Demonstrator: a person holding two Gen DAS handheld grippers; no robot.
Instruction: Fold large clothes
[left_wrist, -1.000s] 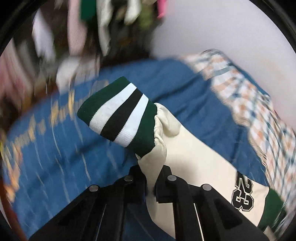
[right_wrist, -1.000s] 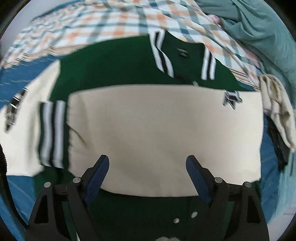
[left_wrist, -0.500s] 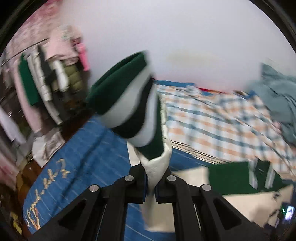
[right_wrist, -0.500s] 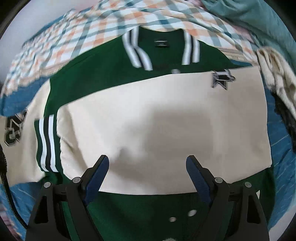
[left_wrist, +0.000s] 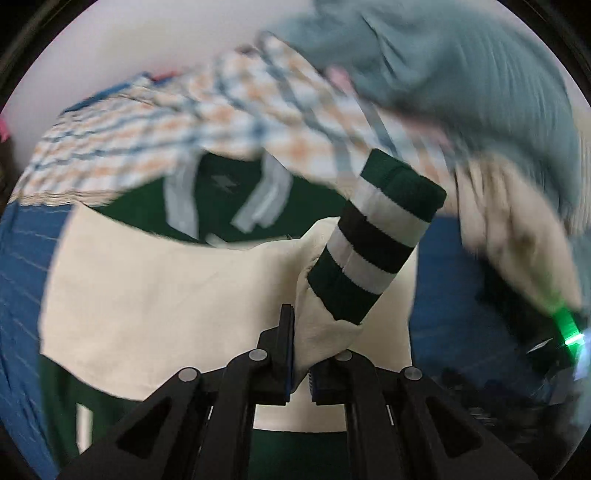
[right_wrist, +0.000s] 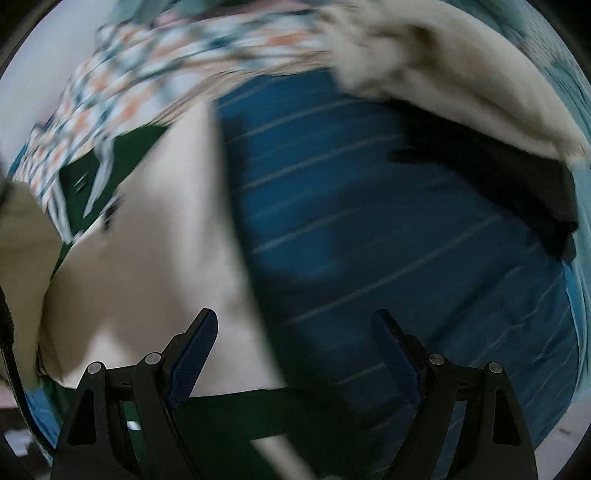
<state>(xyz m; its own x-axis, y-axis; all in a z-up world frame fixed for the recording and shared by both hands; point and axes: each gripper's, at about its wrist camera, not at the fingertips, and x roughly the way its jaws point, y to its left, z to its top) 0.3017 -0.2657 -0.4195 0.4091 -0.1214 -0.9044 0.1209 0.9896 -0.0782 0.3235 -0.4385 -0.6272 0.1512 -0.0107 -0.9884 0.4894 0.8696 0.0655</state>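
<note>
A green varsity jacket (left_wrist: 225, 184) with cream sleeves lies on a blue striped bedsheet (right_wrist: 369, 240). One cream sleeve (left_wrist: 155, 295) lies folded across its chest. My left gripper (left_wrist: 301, 354) is shut on the other cream sleeve just below its green, white and black striped cuff (left_wrist: 373, 251), held above the jacket's right side. My right gripper (right_wrist: 295, 354) is open and empty, over the jacket's right edge (right_wrist: 155, 258) and the sheet. Both views are blurred.
A plaid orange-and-blue cloth (left_wrist: 184, 110) lies behind the jacket's collar. A teal garment (left_wrist: 461, 62), a cream fuzzy garment (right_wrist: 461, 85) and a black item (right_wrist: 498, 177) lie at the right. A white wall is behind.
My left gripper has swung the sleeve from the jacket's left side over to its right. My right gripper has moved right, off the jacket's middle toward its right edge.
</note>
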